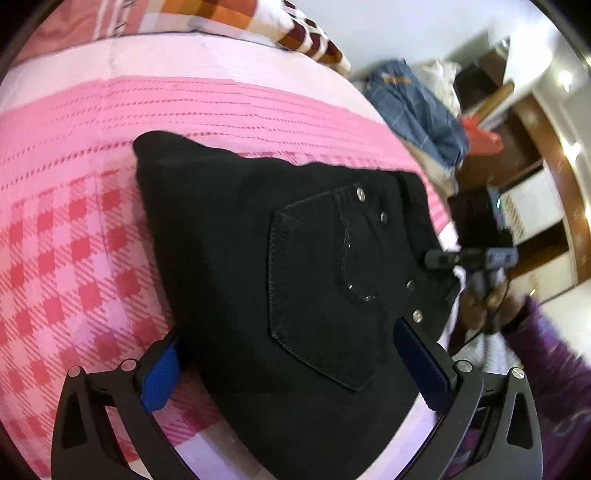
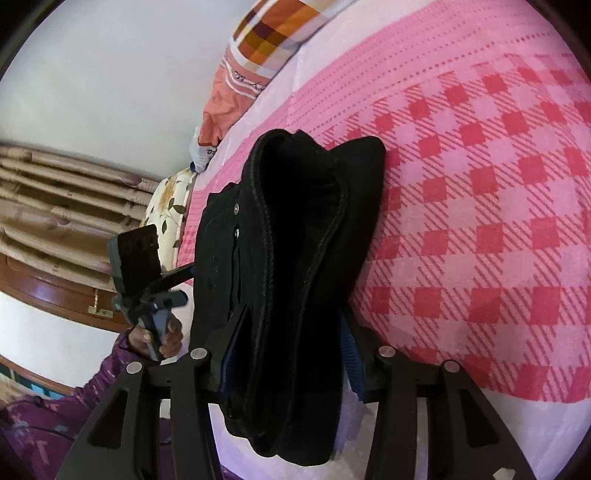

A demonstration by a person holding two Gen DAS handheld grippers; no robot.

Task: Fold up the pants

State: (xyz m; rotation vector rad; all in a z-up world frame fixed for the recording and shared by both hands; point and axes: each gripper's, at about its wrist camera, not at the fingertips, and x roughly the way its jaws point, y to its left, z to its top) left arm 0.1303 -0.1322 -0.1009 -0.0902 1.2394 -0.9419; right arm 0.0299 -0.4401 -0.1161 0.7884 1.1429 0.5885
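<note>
Pink checked bedspread (image 1: 66,258), folded black pants (image 1: 258,258)

Pants (image 1: 229,258): black woven cloth, matt, denim-like, with raised stitching round the patch pocket (image 1: 325,295) and small shiny metal rivets (image 1: 360,193).

Bedsheet (image 1: 74,229): pink checked cloth, matt, with a ribbed weave towards the head edge of the bed.

Left gripper (image 1: 288,373): matt black plastic arms, bright metal pins, blue ridged pads (image 1: 162,376) that look rubbery.

Right gripper (image 2: 288,354): same matt black plastic and metal pins.

Pillow (image 2: 280,33): checked cloth, smooth.

Sleeve (image 2: 44,417): purple patterned cloth.

Wooden furniture (image 1: 517,147): brown, glossy finish.
</note>
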